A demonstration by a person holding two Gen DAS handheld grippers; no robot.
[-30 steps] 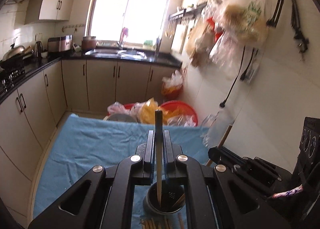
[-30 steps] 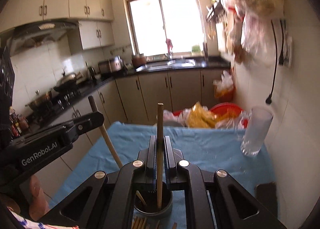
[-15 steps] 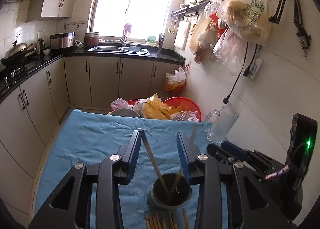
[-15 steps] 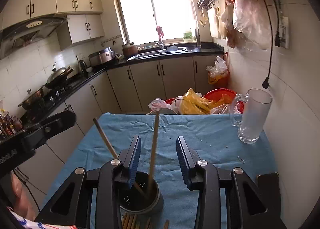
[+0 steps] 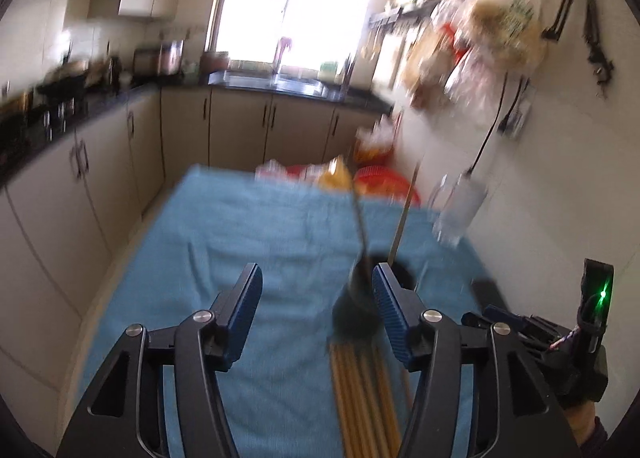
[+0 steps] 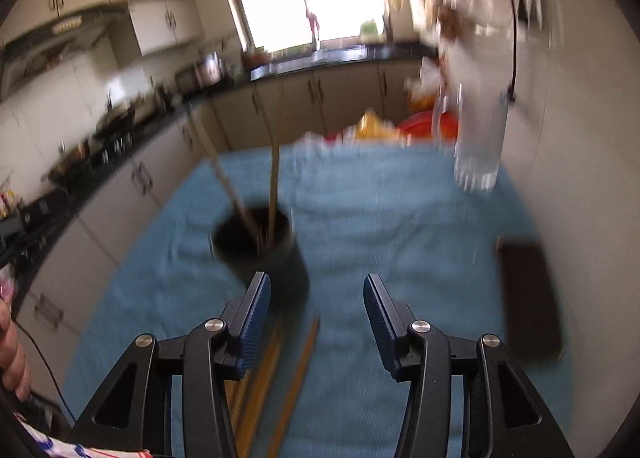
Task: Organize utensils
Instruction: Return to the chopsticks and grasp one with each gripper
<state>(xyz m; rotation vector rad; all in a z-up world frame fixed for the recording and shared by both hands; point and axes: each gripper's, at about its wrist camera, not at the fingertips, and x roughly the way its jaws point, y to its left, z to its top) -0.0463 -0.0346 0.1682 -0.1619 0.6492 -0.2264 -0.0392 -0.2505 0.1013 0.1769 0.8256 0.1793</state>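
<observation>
Chopsticks lie loose on the blue-clothed surface just before a dark holder containing two more. Both grippers' fingers are spread, empty. Hasty grabs could topple the holder.

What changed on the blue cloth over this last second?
Each hand-held gripper, left and right, let go of its chopstick into the dark holder, opened wide and drew back. The loose chopsticks on the blue cloth and the glass mug stayed put.
</observation>
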